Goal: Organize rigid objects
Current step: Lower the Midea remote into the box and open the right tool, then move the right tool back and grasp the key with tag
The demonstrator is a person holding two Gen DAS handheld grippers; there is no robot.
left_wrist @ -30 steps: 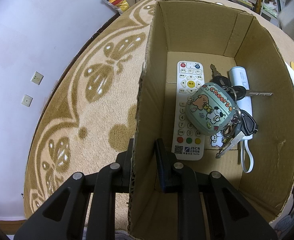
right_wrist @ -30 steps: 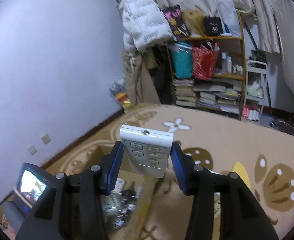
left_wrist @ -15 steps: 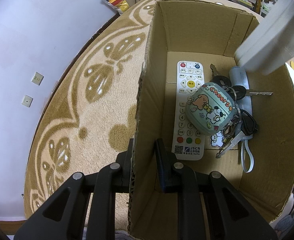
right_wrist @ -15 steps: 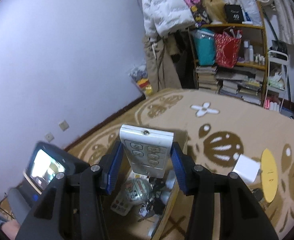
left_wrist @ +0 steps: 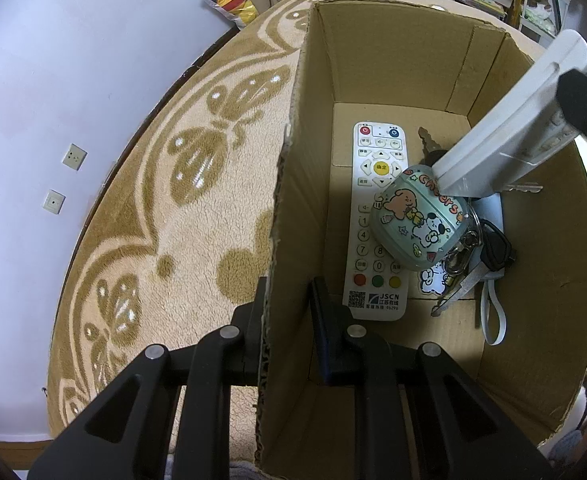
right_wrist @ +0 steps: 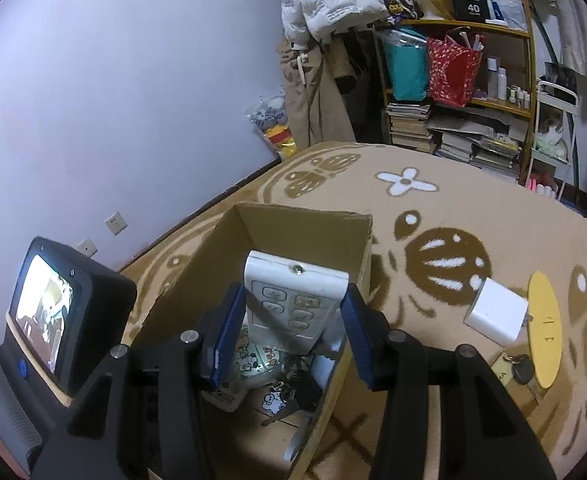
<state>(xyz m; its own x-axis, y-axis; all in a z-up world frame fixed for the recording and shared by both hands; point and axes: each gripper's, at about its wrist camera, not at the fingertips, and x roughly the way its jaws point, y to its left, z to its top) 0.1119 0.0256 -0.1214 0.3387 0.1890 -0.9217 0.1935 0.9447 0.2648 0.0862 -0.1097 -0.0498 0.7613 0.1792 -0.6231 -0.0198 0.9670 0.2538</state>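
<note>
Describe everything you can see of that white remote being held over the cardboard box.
The long white plastic remote is gripped across its width by the right claw, tilted downward into the open brown cardboard box. Grey buttons and a small screw show on its face. Its lower end hangs just above the green cartoon-printed case; contact is unclear.

The left wrist view looks steeply down at close range into a cardboard box [left_wrist: 373, 60] standing on a patterned rug [left_wrist: 173, 220]. The right wrist view sits higher, to the right of the box, and tilts down less, facing over the same box [right_wrist: 305, 224] and rug [right_wrist: 453, 208] toward a far shelf [right_wrist: 473, 92]. Both views share the box interior and the wall [left_wrist: 53, 80] on the left.
</note>
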